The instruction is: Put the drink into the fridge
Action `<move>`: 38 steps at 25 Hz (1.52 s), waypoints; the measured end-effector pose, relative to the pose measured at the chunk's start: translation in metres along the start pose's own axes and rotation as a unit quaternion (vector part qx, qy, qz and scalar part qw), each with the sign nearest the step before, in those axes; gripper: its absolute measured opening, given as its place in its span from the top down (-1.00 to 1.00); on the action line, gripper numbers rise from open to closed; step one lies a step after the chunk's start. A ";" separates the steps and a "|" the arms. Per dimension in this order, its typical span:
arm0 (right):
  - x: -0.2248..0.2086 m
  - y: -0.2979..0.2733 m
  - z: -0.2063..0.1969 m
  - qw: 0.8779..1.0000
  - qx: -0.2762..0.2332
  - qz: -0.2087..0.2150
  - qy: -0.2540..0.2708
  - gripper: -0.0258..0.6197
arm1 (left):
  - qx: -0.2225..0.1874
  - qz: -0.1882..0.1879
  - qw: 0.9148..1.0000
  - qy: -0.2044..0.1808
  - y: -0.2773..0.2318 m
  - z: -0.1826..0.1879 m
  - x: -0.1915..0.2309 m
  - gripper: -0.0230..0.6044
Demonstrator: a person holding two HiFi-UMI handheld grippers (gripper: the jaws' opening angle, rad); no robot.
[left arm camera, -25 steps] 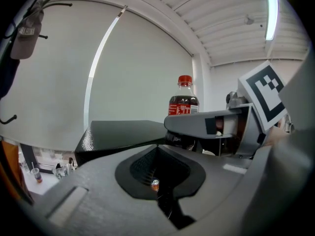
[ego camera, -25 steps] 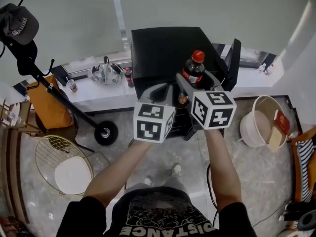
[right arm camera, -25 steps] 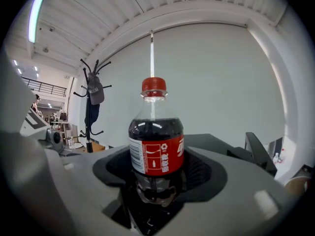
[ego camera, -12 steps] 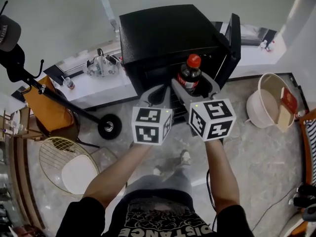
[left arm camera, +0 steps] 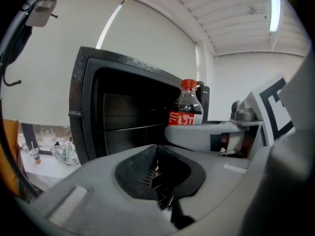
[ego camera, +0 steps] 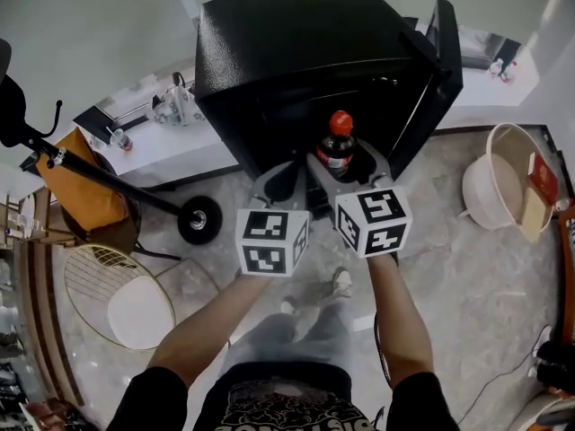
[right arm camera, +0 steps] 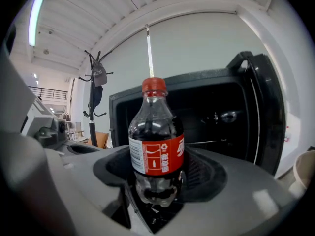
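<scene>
Drink bottle (right arm camera: pixel 156 149) stands upright, clamped low by the right gripper (right arm camera: pixel 157 193) jaws and held before the open fridge (ego camera: pixel 296 52), ready for insertion. Left gripper (left arm camera: pixel 158 183) jaws are together, empty, alongside. Door (ego camera: pixel 446 57) stands clear.

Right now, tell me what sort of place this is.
Probably an office or studio room, not a kitchen: a small black fridge stands on a stone floor by a cluttered window ledge, with a coat stand and wire chair nearby.
</scene>
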State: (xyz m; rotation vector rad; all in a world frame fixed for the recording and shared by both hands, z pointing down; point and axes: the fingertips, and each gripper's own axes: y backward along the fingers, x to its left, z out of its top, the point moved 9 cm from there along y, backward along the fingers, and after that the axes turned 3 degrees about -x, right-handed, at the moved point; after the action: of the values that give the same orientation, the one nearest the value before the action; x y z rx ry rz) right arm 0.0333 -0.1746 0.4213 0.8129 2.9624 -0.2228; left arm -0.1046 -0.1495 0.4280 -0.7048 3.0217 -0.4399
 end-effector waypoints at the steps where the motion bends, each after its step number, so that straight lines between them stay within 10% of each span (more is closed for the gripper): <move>1: -0.002 -0.006 -0.008 1.000 0.003 0.004 0.003 -0.04 | 0.003 0.006 1.000 0.002 -0.002 -0.007 0.002 0.91; 23: -0.045 -0.115 -0.162 0.997 0.022 0.067 0.033 -0.04 | 0.015 0.069 0.997 0.020 -0.074 -0.108 0.025 0.91; 38: -0.056 -0.180 -0.210 0.998 0.020 0.039 0.033 -0.04 | 0.009 0.081 0.997 0.014 -0.101 -0.131 0.051 0.91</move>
State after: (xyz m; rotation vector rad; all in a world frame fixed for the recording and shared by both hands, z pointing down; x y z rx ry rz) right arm -0.0149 -0.3230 0.6567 0.9569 2.9894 -0.2578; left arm -0.1158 -0.2235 0.5842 -0.4519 3.0648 -0.4735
